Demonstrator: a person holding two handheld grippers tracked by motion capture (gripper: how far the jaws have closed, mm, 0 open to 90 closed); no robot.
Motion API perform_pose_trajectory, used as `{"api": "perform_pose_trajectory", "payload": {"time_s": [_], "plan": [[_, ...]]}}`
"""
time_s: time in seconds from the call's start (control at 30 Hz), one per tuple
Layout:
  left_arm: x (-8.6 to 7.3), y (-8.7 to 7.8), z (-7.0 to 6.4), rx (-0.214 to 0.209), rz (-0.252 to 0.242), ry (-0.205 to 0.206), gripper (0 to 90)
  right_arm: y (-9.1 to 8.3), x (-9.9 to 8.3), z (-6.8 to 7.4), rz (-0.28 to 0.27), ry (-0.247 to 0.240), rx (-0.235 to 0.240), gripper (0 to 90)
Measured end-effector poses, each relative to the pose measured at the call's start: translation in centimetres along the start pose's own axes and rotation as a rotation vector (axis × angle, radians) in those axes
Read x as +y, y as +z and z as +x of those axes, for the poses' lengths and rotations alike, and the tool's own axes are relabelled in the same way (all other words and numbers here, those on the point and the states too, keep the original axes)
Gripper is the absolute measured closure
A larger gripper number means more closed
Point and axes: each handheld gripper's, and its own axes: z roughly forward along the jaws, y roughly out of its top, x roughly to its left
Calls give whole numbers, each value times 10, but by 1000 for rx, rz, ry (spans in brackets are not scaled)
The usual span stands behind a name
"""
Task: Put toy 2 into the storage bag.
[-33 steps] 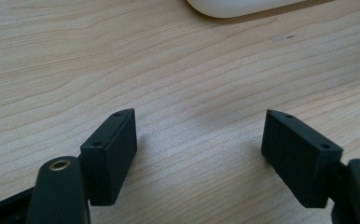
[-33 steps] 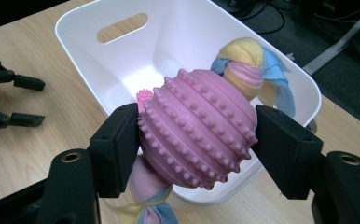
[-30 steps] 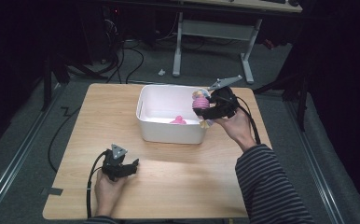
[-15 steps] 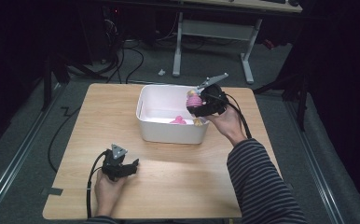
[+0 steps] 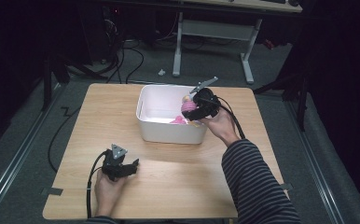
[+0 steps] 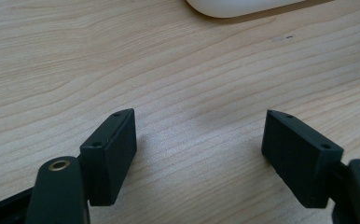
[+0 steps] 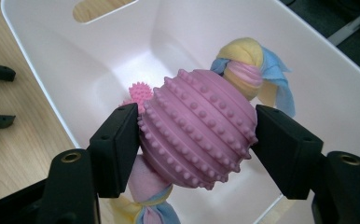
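The pink studded ball toy (image 7: 199, 128), with a knotted fleece strip in yellow, pink and blue threaded through it, sits clamped between the jaws of the right gripper (image 7: 194, 140); one knot (image 7: 250, 65) shows above the ball toward the upper right of the right gripper view, the other end hangs at the lower centre. In the high view the toy (image 5: 188, 107) is right of centre, held over the right-hand part of the white bin (image 5: 169, 133). Compared with the high views from a second and half a second ago, the right gripper (image 5: 197, 106) has travelled leftward in the frame, from over the bin's right rim to a position above its interior. A smaller pink spiky ball (image 7: 139, 91) already lies on the bin floor, left of the held toy. Judgement: the toy is now placed for a drop into the bin; release has not occurred, as both jaws press the ball's sides. The left gripper (image 5: 121, 168) rests on the wooden table (image 5: 262, 140) at lower left of the high view, in the same place as before; its jaws stand spread apart with nothing between them.
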Motion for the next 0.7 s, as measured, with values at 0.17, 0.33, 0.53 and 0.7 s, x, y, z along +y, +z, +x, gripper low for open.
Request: {"api": "perform_pose_trajectory", "payload": {"time_s": [0.17, 0.33, 0.53, 0.7], "plan": [[0, 0, 0, 0, -1, -1, 268, 7, -3, 2, 19, 2, 15, 337], [0, 0, 0, -1, 0, 0, 268, 11, -4, 3, 37, 8, 28, 336], [0, 0, 0, -1, 0, 0, 268, 14, -6, 2, 50, 20, 41, 333], [0, 0, 0, -1, 1, 1, 268, 14, -7, 1, 37, 39, 69, 323]]}}
